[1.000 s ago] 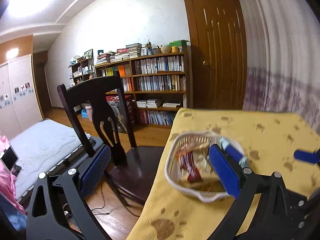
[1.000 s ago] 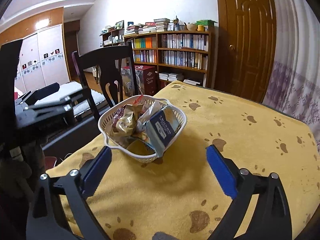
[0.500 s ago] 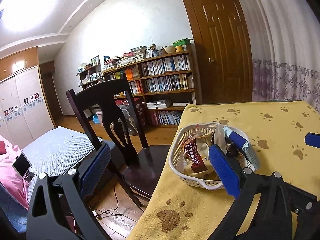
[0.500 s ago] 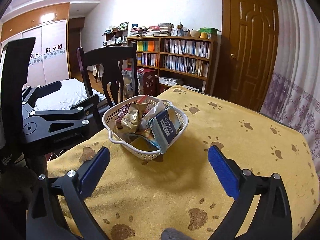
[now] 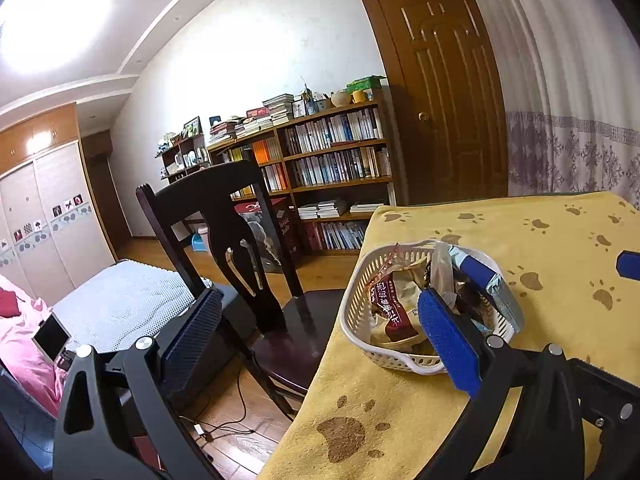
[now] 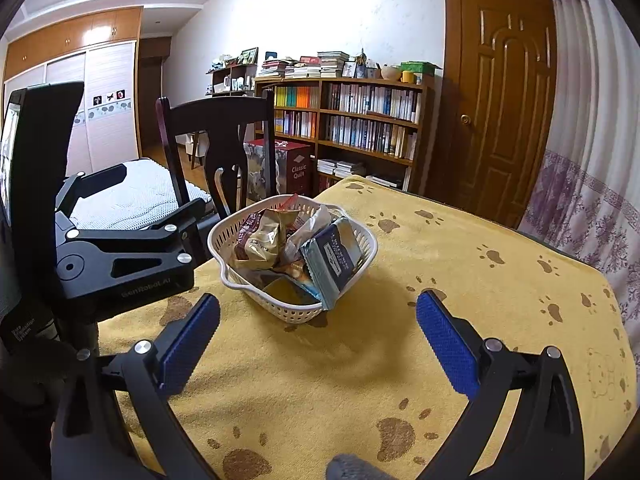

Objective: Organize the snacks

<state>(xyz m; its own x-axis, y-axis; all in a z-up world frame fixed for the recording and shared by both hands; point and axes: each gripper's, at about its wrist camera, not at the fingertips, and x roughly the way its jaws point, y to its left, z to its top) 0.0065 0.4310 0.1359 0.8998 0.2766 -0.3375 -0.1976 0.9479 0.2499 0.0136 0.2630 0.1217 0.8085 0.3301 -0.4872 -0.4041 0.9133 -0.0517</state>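
my left gripper point(image 5: 320, 344) sits closest to the white basket point(image 6: 362, 256) of snacks, which lies ahead and to its right. my right gripper point(image 6: 318, 334) faces it straight on. both are wide open, holding nothing.

White walls and a bright ceiling light point(image 5: 48, 28) frame a wooden bookshelf point(image 6: 360, 120) beside a brown door point(image 6: 504, 104). A dark chair point(image 5: 236, 264) stands on wood floor point(image 5: 240, 412) near a bed point(image 5: 120, 300) and wardrobe point(image 6: 80, 80).
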